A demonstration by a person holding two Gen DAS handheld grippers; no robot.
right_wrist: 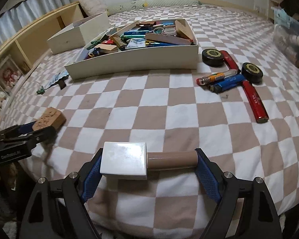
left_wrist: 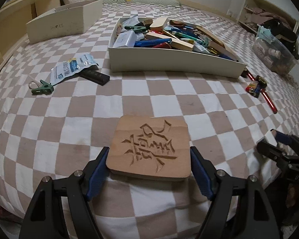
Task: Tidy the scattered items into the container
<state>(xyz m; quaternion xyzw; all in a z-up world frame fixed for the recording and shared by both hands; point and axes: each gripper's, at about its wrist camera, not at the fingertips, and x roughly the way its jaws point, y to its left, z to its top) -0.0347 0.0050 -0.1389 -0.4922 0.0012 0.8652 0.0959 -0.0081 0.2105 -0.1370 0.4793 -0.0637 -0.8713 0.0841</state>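
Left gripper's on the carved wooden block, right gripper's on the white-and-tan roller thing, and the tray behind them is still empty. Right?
Not quite: the tray is not empty. The left wrist view shows it crowded with lighters, wooden pieces and other small items. The rest stands: the left gripper clamps the carved wooden block, and the right gripper clamps the white-and-tan roller.

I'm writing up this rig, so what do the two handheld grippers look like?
Both match: the left gripper and right gripper have black angular plastic arms with silver round pivot bolts and textured blue pads lining the jaws. White lettering marks the body's side.
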